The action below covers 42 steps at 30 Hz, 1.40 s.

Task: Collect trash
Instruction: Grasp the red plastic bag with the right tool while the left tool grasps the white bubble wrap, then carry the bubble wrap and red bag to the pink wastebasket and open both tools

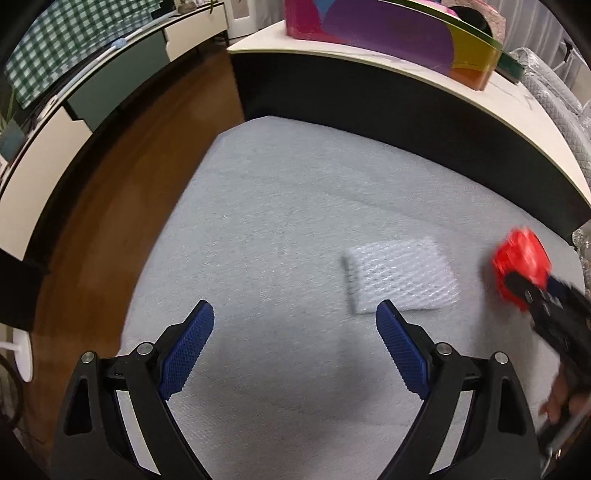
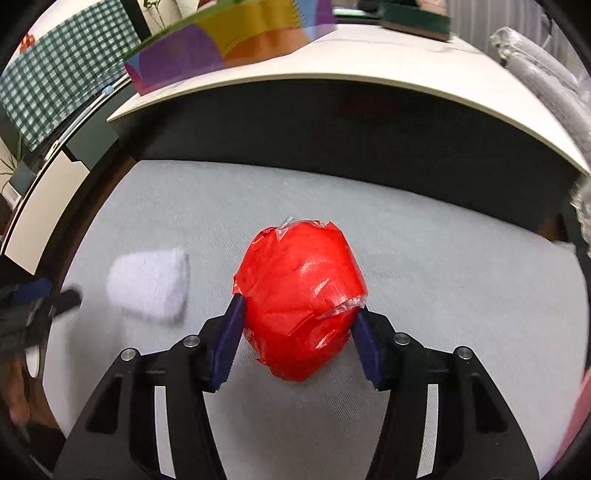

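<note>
A crumpled red plastic wad (image 2: 299,280) sits on the grey mat (image 2: 443,266), and my right gripper (image 2: 299,306) is shut on it, a blue pad pressing on each side. In the left wrist view the same wad (image 1: 521,254) shows at the far right with the right gripper (image 1: 532,282) on it. A white foam-net sheet (image 1: 400,275) lies flat on the mat. My left gripper (image 1: 294,306) hangs open over the bare mat, its right fingertip just short of the sheet's near corner. From the right wrist the sheet (image 2: 147,284) appears blurred to the left.
A low table with a cream top (image 1: 369,66) and dark sides borders the mat's far edge, carrying a colourful box (image 1: 388,33). Wooden floor (image 1: 110,206) runs along the left, past it a long sideboard (image 1: 55,155) with a green checked cloth (image 1: 66,48).
</note>
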Each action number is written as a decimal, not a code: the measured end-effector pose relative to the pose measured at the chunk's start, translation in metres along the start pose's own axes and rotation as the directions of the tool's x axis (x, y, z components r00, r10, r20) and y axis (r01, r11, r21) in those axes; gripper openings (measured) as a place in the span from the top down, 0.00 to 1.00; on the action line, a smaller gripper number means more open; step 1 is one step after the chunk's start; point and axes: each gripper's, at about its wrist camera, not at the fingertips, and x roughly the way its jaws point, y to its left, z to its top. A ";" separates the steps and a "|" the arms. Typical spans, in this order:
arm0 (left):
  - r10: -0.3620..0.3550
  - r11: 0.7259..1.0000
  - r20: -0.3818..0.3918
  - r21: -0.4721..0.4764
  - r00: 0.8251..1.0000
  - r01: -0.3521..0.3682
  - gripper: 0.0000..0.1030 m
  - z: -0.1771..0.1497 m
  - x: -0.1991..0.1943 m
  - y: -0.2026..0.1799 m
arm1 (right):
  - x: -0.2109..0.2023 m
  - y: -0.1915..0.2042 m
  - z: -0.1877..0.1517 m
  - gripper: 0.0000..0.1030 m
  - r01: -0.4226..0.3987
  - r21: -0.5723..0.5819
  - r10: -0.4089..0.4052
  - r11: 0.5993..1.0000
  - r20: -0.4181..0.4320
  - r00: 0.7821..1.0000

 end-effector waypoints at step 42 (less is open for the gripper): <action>-0.389 0.876 0.129 0.359 0.912 0.323 0.88 -0.113 -0.181 -0.163 | -0.291 -0.127 -0.218 0.45 0.087 0.234 -0.160 0.968 0.310 0.937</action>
